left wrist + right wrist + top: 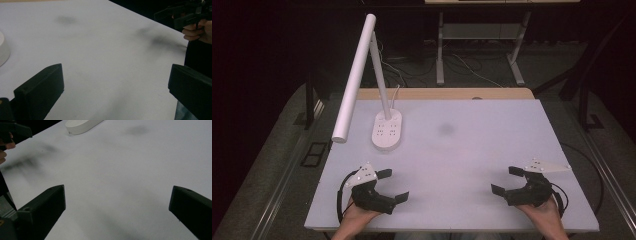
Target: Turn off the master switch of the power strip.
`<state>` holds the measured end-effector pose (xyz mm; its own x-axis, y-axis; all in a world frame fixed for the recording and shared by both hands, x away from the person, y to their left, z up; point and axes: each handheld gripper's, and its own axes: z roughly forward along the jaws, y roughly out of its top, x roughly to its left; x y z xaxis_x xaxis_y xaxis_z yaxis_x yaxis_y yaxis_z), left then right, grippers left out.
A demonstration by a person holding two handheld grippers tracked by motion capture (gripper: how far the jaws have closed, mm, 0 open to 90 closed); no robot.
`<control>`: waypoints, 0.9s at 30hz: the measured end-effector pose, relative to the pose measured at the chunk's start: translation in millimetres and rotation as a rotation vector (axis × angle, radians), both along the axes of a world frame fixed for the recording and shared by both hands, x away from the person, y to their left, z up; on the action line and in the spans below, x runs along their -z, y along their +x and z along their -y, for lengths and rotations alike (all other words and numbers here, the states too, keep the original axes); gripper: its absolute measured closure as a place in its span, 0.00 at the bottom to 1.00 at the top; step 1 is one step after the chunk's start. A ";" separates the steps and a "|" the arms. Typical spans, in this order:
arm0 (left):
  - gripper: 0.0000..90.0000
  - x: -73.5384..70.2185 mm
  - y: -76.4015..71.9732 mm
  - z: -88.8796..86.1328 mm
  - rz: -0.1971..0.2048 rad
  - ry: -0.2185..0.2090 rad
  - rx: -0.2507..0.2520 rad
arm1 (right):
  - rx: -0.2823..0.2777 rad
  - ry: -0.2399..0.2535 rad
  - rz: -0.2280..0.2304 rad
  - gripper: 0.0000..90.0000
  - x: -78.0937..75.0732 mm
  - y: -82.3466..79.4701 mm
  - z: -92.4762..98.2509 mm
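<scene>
We hold the left gripper [391,185] and right gripper [508,180] near the desk lamp [387,129], jaws spread, grasping nothing. Risk: reaching in could knock its overhanging head and topple it.

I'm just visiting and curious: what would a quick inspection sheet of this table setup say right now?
Surface: white table top, bare apart from a faint dark smudge.
Job's things: white desk lamp standing on its oval base, far left, untouched.
Clutter: nothing seen.
Grippers: left gripper and right gripper both open, holding nothing, low over the near edge, each in a hand.
Cables: a black cable loops from the left gripper; thin wires lie on the floor behind.
Surroundings: dark room, grey floor, metal table legs behind.
</scene>
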<state>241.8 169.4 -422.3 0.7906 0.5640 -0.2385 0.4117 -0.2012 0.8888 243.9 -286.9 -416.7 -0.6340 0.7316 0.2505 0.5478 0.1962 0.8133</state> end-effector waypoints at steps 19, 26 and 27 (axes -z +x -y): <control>0.00 -1.4 -1.4 -3.1 -0.007 -0.003 0.004 | -0.015 -0.035 -0.020 0.00 2.5 -3.3 -3.6; 0.00 -2.3 0.1 -5.6 -0.015 0.002 -0.003 | -0.022 -0.048 -0.022 0.00 2.6 -3.7 -5.4; 0.00 -2.3 0.5 -6.1 -0.015 0.004 -0.002 | -0.022 -0.049 -0.023 0.00 2.7 -3.7 -5.5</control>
<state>242.4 175.5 -419.9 0.7857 0.5668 -0.2480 0.4255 -0.2041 0.8816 240.3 -281.5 -419.4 -0.6446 0.7293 0.2295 0.5611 0.2473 0.7899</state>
